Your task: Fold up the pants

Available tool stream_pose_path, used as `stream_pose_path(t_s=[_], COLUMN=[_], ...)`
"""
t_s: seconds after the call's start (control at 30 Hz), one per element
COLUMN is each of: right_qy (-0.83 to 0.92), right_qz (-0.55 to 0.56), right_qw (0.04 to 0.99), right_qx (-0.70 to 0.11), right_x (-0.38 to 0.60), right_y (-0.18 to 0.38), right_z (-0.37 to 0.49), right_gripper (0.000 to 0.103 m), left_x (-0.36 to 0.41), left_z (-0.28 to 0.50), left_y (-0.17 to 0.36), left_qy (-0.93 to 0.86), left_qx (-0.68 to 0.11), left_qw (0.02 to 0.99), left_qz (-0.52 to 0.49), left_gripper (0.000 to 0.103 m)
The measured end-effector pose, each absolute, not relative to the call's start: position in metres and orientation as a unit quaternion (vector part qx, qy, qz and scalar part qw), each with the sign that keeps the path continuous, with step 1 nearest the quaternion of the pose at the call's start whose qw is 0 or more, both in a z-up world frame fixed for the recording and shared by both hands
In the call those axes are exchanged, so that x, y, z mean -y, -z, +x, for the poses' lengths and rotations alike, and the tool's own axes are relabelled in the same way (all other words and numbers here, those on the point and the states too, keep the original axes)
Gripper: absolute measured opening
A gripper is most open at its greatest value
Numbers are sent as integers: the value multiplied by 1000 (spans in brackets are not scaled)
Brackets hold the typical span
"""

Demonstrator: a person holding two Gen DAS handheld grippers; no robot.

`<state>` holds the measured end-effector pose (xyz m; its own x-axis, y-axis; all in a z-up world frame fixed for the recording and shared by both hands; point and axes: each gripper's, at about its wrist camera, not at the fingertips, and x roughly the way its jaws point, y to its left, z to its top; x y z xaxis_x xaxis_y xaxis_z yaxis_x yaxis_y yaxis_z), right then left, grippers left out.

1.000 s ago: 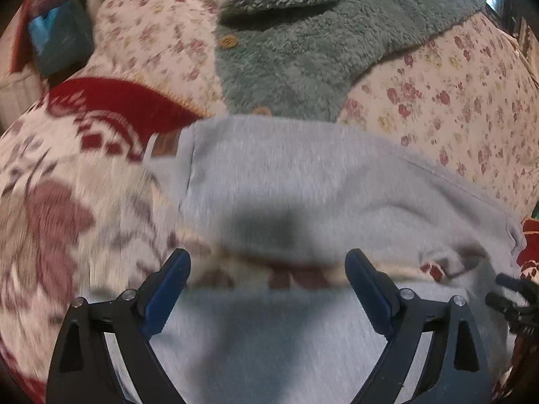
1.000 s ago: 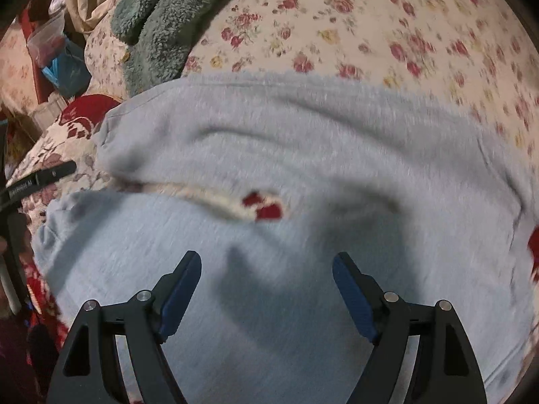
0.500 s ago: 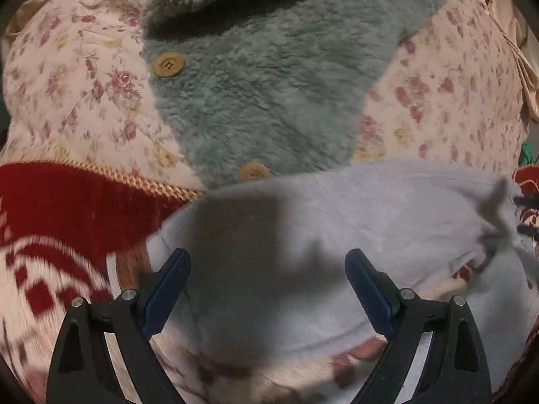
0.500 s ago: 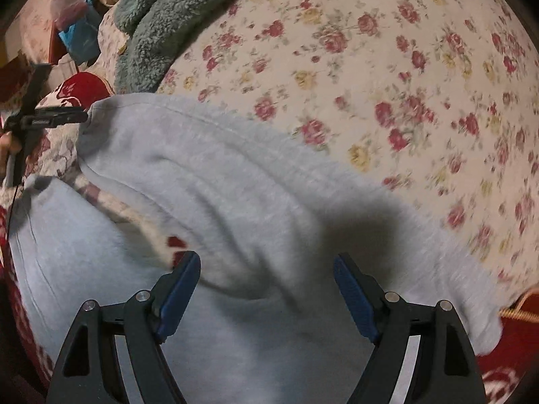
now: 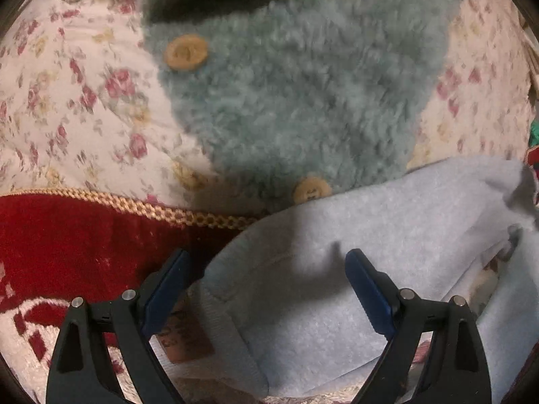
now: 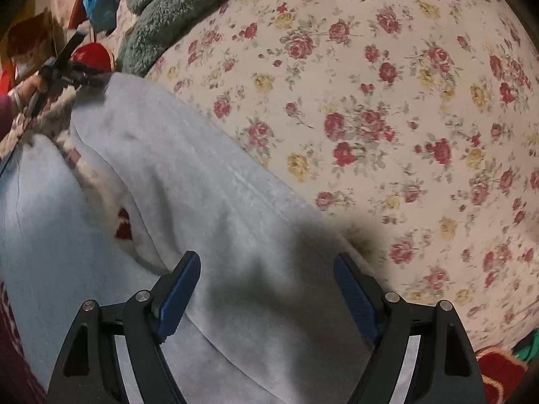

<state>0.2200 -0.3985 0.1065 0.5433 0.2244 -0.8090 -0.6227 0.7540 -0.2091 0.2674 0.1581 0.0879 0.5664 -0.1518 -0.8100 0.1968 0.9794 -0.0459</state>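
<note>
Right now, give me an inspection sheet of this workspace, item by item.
Surface: floral quilt beside a red patterned blanket.
Job's things: light grey pants, spread out with loose folds.
Clutter: teal fleece garment with wooden buttons, its hem touching the pants.
Grippers: left gripper open over the pants' end; right gripper open over the pants, holding nothing.
Cables: nothing seen.
Surroundings: blue and red items, too blurred to identify.

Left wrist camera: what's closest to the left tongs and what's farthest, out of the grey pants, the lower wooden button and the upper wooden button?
From the left tongs:
1. Grey pants, lying right between the open tongs.
2. Lower wooden button, just past the pants' edge, on the fluffy green jacket.
3. Upper wooden button, farther up the jacket, toward the left.
</note>
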Motion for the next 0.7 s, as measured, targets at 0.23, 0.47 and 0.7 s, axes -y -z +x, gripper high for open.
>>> stream_pose_path(t_s=[0.23,0.47,0.7], right_qy=[-236,-212,-174], right_qz=[-256,-292,-370], right_qw=[844,821,795], right_qx=[-407,-443,-449], right_x=[407,386,362], right_y=[-112,-83,-59], right_z=[241,281,282], right_gripper=[85,59,14], left_x=[-154,-135,-118], left_z=[281,284,264], left_y=[-75,-54,-38], left_qy=[83,95,102], left_qx=[-482,-498,-487], left_qw=[870,856,861], left_qz=[64,99,103], left_gripper=[93,95,81])
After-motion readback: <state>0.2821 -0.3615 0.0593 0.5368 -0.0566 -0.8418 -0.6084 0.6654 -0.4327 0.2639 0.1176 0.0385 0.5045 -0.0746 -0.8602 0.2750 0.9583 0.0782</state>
